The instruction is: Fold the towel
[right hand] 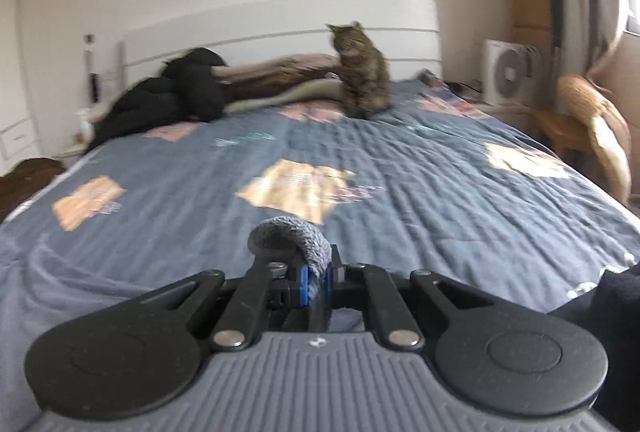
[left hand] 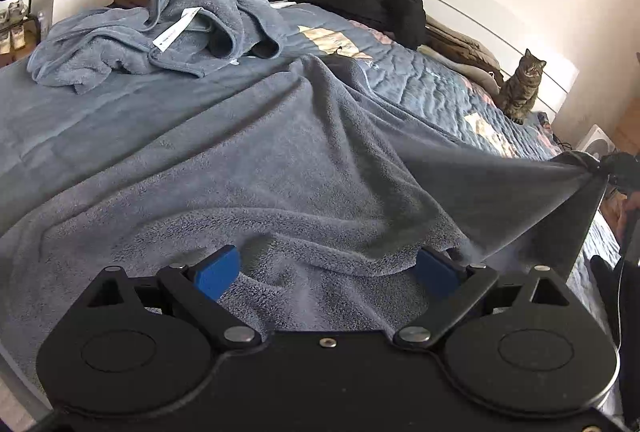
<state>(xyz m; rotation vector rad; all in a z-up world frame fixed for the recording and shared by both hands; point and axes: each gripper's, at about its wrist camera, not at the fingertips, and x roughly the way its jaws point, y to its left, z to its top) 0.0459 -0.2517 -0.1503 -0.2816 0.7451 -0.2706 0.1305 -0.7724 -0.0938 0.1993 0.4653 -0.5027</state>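
A large grey-blue towel point(left hand: 248, 168) lies spread over the bed in the left wrist view, rumpled into long folds. My left gripper point(left hand: 328, 272) is open just above the towel's near edge, blue pads point(left hand: 218, 274) wide apart with cloth between and under them. At the right edge of that view my right gripper point(left hand: 618, 172) holds a towel corner lifted off the bed, pulling the cloth taut. In the right wrist view my right gripper point(right hand: 316, 280) is shut on that corner, a curl of grey towel point(right hand: 292, 232) sticking up past the blue pads.
A second crumpled grey-blue towel point(left hand: 156, 32) with a white label sits at the far left. Black clothing point(left hand: 360, 0) and pillows lie by the white headboard point(right hand: 280, 28). A tabby cat point(right hand: 362, 72) sits on the patterned quilt point(right hand: 360, 172). A white fan point(right hand: 508, 72) stands beside the bed.
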